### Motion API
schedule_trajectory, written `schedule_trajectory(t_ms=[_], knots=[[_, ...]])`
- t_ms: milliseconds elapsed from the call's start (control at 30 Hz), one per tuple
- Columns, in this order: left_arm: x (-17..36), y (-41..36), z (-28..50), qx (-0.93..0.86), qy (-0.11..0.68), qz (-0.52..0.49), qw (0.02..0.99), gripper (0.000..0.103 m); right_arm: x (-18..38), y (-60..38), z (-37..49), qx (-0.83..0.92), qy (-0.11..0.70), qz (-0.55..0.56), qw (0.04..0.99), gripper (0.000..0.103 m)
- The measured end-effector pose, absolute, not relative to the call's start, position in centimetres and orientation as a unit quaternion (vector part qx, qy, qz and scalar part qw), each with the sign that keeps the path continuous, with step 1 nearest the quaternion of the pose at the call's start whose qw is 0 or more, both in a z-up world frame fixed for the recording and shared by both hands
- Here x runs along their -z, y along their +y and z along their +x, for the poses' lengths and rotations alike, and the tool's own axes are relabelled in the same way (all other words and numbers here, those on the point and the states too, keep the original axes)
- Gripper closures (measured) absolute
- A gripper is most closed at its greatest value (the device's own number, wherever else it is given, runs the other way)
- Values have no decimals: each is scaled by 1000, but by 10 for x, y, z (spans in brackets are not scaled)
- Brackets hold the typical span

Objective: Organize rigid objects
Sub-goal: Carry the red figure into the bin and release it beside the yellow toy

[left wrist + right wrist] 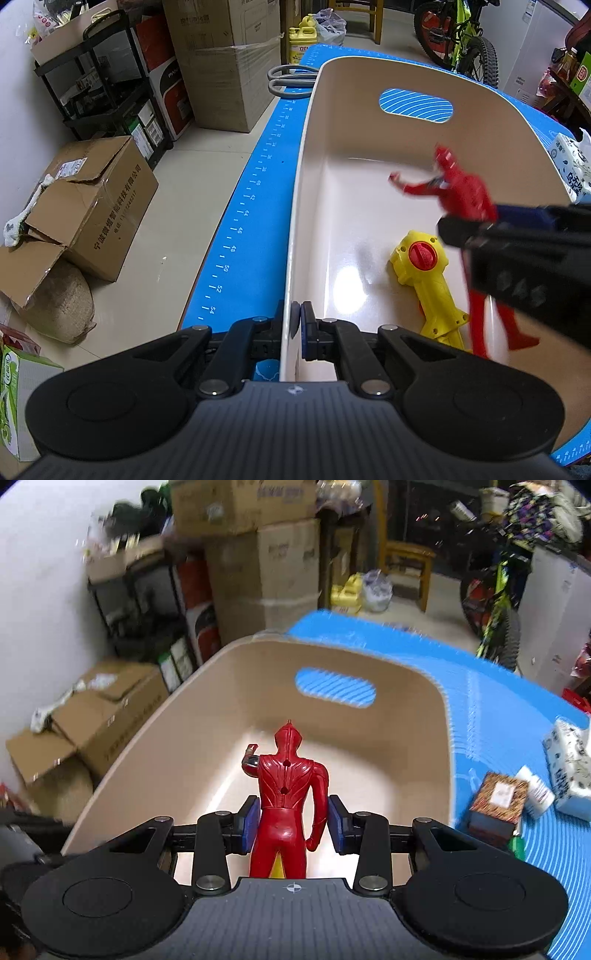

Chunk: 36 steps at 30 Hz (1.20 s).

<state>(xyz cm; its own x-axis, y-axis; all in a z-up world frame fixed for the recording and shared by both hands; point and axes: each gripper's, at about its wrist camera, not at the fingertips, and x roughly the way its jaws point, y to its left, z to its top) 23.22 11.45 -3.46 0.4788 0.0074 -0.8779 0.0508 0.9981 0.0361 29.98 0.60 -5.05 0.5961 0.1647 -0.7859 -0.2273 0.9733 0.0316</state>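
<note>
Left gripper (296,325) pinching beige plastic bin (301,155) rim, 6 o'clock | right gripper (291,821) clamping red plastic figure (286,794) above bin's open floor | yellow toy (424,280), 4 o'clock

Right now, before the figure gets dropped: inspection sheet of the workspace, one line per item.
Surface: blue mat with printed ruler marks, covering the table.
Job's things: beige bin on the mat; yellow toy lying inside it; red figure held above the bin floor.
Clutter: grey-handled scissors beside the bin's far corner; small boxes and a tissue pack on the mat to the bin's right.
Grippers: left gripper shut on the bin's near rim; right gripper shut on the red figure at its waist.
Cables: nothing seen.
Surroundings: cardboard boxes, black shelf rack, bicycle, wooden chair on the floor.
</note>
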Motion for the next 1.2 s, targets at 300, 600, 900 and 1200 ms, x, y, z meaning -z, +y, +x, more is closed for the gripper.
schedule_trajectory(t_ms=[300,600,900,1200], knots=[[35,114,231,11,509,31,860,95,67,19,311,-119,479,-61,868,58],[35,115,230,13,509,31,860,95,71,22,318,-118,505,-60,853,55],[35,114,230,12,509,32,860,95,50,-4,308,-121,480,-24,869,38],[35,113,231,11,509,35,860,95,4,-55,287,-94,415,0,905,29]])
